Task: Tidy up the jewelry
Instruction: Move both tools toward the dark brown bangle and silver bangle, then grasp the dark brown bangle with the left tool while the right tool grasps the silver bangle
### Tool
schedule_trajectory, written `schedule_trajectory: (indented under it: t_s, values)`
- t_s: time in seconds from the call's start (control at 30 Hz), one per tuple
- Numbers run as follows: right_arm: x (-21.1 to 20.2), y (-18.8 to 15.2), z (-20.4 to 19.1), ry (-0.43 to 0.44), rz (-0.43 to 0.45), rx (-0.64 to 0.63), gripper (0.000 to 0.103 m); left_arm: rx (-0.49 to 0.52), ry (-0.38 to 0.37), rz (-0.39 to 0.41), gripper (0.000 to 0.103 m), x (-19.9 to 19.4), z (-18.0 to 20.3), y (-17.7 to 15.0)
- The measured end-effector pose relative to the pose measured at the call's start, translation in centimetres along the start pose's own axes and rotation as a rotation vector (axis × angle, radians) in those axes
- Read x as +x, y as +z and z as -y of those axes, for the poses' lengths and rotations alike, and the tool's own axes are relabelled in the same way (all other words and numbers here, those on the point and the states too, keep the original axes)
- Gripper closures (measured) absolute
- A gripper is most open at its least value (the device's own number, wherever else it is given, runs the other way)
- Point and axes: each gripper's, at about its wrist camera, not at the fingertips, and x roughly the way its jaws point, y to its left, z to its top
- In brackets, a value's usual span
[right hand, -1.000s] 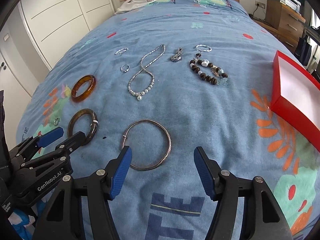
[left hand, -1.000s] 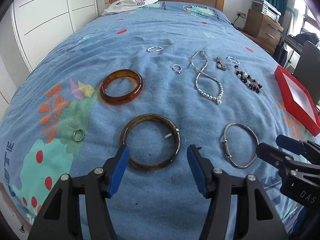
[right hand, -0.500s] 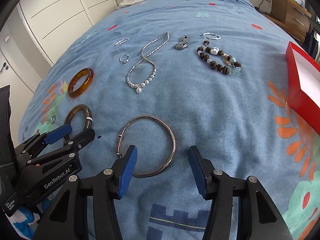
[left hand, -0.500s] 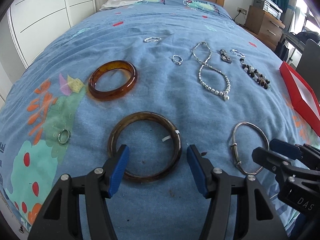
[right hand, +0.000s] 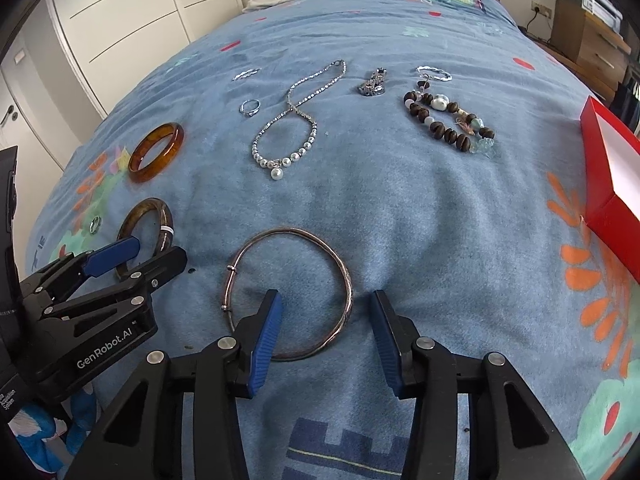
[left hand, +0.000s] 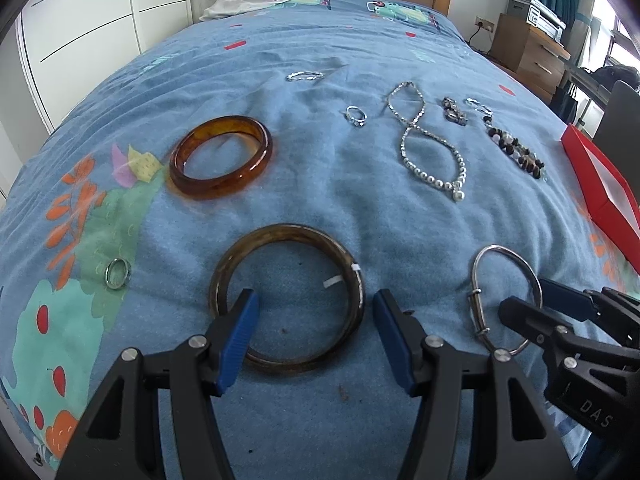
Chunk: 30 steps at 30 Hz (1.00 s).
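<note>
Now right gripper [right hand: 325, 320] jaws close around silver bangle [right hand: 289, 292] (untouched).

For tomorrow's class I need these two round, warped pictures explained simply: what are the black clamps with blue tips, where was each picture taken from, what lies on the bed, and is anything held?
They are hand-held grippers, one in each of a person's hands, each carrying a wide-angle camera that looks along its two fingers. One picture looks past the left gripper, the other past the right gripper.

On the blue bedspread lie jewelry pieces: a dark bangle, an amber bangle, a thin silver bangle, a pearl necklace, a beaded bracelet and small rings. A red box sits at the right.

Nothing is held. Both grippers are open, the left straddling the dark bangle's near rim; the right's jaws have been closing around the silver bangle's edge.
</note>
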Motion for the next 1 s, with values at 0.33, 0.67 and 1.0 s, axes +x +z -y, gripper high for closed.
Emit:
schedule_trajectory:
  t_s: [0.33,0.67,1.0]
  values:
    - [0.2,0.1,-0.2,-0.033,0.024,-0.053,0.073,0.02,0.012,0.009,0.05,0.3,0.7,0.0]
    - [0.2,0.2,0.0,-0.026,0.043,-0.107,0.094,0.069,0.007,0.013,0.074,0.4,1.7,-0.3]
    - [0.1,0.1,0.0,-0.013,0.043,-0.133,0.096,0.1,0.002,0.015,0.094,0.2,2.6,-0.6]
